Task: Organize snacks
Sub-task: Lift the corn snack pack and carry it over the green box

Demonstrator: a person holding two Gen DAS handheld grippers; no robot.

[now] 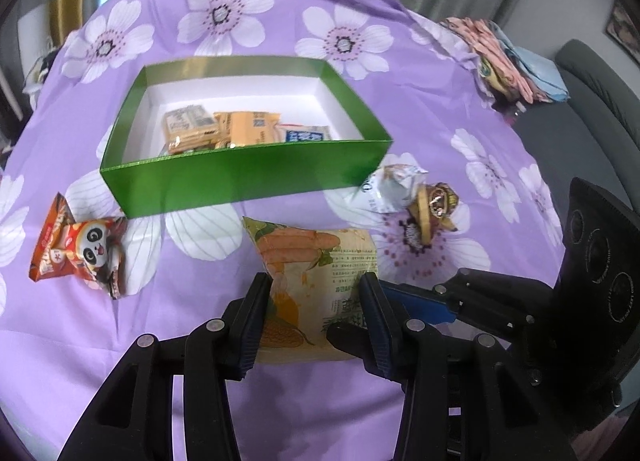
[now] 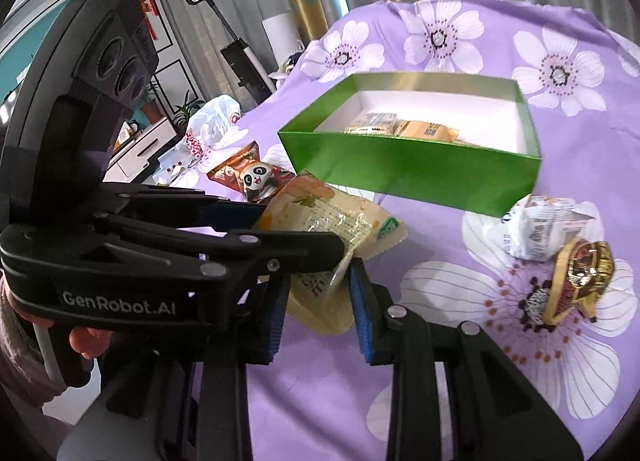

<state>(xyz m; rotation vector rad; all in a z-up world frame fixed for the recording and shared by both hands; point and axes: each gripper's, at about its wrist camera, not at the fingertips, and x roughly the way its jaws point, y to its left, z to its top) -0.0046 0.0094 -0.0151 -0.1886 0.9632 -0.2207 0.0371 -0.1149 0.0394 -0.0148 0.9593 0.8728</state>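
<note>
1. my left tongs [image 1: 314, 301] are clamped on the yellow corn-and-carrot snack bag [image 1: 312, 261], one finger on each long side of it, and the bag is held up off the cloth in front of the green box [image 1: 248, 177].
2. my right tongs [image 2: 316, 301] are pinched on a lower corner of the same bag [image 2: 320, 229], so both tongs grip it at once; in the right wrist view the left tongs cross in from the left, with a hand [image 2: 86, 339] showing beneath them.
3. the green box sits open on the purple flowered cloth [image 1: 280, 13] that covers the desk, its white inside showing.
4. inside the box, toward its near wall, lie a few packets: a beige one [image 1: 188, 127], a yellow-orange one [image 1: 246, 127] and a white one with blue print [image 1: 306, 135], lying close together.
5. an orange packet with a panda on it [image 1: 80, 249] lies on the cloth to the left of the box's near corner, apart from the bag i hold.
6. a crumpled white packet [image 1: 390, 189] lies just beside the box's right near corner, and a small gold-and-brown wrapped snack [image 1: 434, 209] touches it on the side nearer to me.
7. at the far right edge of the desk lies a heap of pink patterned fabric [image 1: 508, 57].
</note>
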